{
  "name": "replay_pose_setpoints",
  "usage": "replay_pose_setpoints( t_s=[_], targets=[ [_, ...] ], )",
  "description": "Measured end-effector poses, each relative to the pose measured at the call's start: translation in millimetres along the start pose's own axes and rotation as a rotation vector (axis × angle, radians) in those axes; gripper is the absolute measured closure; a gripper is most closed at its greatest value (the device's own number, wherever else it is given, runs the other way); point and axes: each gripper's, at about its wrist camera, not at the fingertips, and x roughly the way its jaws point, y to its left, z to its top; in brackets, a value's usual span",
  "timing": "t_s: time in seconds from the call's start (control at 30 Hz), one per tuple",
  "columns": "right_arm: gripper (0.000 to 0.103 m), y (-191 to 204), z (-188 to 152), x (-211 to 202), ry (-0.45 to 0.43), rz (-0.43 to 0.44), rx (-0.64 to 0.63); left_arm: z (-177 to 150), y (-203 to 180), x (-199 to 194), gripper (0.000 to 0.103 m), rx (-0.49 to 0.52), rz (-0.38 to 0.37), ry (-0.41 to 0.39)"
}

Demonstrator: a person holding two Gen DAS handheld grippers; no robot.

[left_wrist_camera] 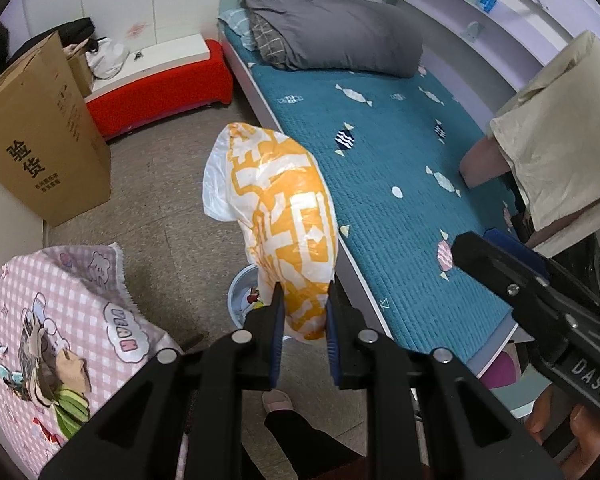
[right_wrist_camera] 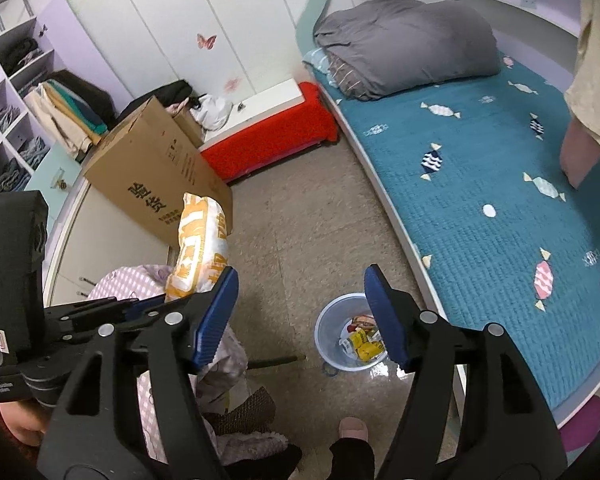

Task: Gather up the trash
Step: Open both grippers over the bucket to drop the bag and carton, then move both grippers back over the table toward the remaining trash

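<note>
An orange-and-white plastic bag [left_wrist_camera: 284, 208] hangs over the floor, and my left gripper [left_wrist_camera: 304, 308] is shut on its lower end between the blue pads. Partly hidden under the bag stands a pale blue bin [left_wrist_camera: 236, 304]. In the right wrist view the bin [right_wrist_camera: 324, 332] sits on the floor by the bed with yellow and red wrappers [right_wrist_camera: 364, 340] inside. My right gripper [right_wrist_camera: 302, 280] is open above the bin with nothing between its fingers. The same bag [right_wrist_camera: 200, 248] shows at left, held by the left gripper [right_wrist_camera: 160, 302]. In the left wrist view the right gripper [left_wrist_camera: 480, 240] shows at the right.
A bed with a teal quilt [right_wrist_camera: 480, 184] and a grey duvet [right_wrist_camera: 412, 40] runs along the right. A cardboard box [right_wrist_camera: 156, 176] and a red bench [right_wrist_camera: 268, 140] stand at the back left. A pink checked cloth [left_wrist_camera: 60, 320] lies at lower left. A slippered foot [right_wrist_camera: 352, 428] is near the bin.
</note>
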Motion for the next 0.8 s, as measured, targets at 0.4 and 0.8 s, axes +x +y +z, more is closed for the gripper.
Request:
replay_pose_setpoints(
  t_s=[0.4,0.8],
  targets=[
    [0.036,-27,-6,-20,-0.05,-0.032,0.085,10,-8,3,0.038,-0.013,-0.02,-0.006],
    [0.035,26,-28,-4,0.017,0.034,0.009,-36,37,-23,0.038,-0.119,0.027,-0.003]
  ],
)
